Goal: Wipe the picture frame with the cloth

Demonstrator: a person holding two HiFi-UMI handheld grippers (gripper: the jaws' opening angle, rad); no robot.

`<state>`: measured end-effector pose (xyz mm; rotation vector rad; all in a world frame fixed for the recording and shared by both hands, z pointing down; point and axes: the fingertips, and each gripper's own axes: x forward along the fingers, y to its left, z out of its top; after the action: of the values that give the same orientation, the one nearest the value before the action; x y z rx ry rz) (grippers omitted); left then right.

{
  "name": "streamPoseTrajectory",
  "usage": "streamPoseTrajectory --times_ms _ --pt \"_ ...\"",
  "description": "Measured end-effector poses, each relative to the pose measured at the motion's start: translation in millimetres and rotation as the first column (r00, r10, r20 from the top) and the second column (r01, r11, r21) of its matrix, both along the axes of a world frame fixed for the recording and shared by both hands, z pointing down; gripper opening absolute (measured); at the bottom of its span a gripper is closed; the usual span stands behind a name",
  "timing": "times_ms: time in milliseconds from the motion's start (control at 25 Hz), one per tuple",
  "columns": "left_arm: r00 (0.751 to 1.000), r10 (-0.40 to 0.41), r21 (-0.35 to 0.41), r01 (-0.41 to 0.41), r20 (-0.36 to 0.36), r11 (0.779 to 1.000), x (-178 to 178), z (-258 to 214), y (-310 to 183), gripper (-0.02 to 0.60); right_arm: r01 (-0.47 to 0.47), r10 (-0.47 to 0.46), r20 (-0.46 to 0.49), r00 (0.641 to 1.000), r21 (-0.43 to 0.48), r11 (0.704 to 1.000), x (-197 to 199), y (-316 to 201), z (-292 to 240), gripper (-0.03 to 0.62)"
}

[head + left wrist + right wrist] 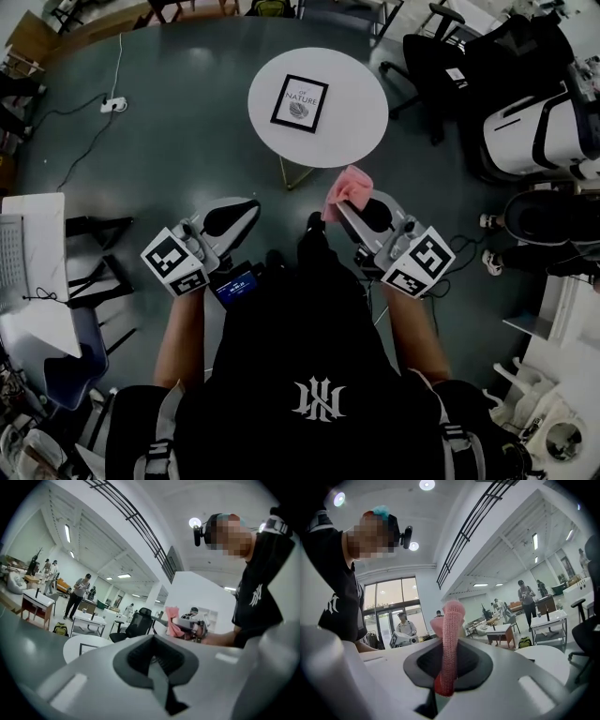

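Note:
A black picture frame (300, 103) with a white print lies flat on the round white table (361, 117), well ahead of both grippers. My right gripper (336, 202) is shut on a pink cloth (351, 187), which sticks up from between the jaws (451, 634) in the right gripper view. It is raised in the air short of the table's near edge. My left gripper (250, 203) hovers beside it, shut with nothing in it (153, 654). From the left gripper view the cloth (172, 620) and a corner of the frame (87, 648) show.
Dark office chairs (439, 58) stand at the back right, with a white chair (534, 131) and a seated person (539, 220) to the right. A desk (33, 272) stands at the left. A power strip (112, 103) with its cable lies on the floor. Several people stand in the background.

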<state>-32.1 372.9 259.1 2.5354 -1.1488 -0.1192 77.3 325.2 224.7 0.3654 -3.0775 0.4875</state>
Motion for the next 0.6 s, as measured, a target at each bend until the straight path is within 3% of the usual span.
streamPoseTrajectory --times_ms 280,480,600 --pt "0.999 -0.001 0.046 0.000 0.036 0.999 9 -16 18 -0.002 0.037 -0.038 0.010 0.999 0.013 0.999 8 28 -2 0.025" --pt "0.996 -0.050 0.119 0.042 0.071 0.992 23 -40 34 -0.002 0.098 -0.105 0.072 0.992 0.098 0.990 8 46 -33 0.025" --pt "0.995 -0.066 0.125 0.056 0.074 0.991 43 -43 36 -0.002 0.126 -0.140 0.100 0.985 0.135 0.983 26 54 -48 0.026"
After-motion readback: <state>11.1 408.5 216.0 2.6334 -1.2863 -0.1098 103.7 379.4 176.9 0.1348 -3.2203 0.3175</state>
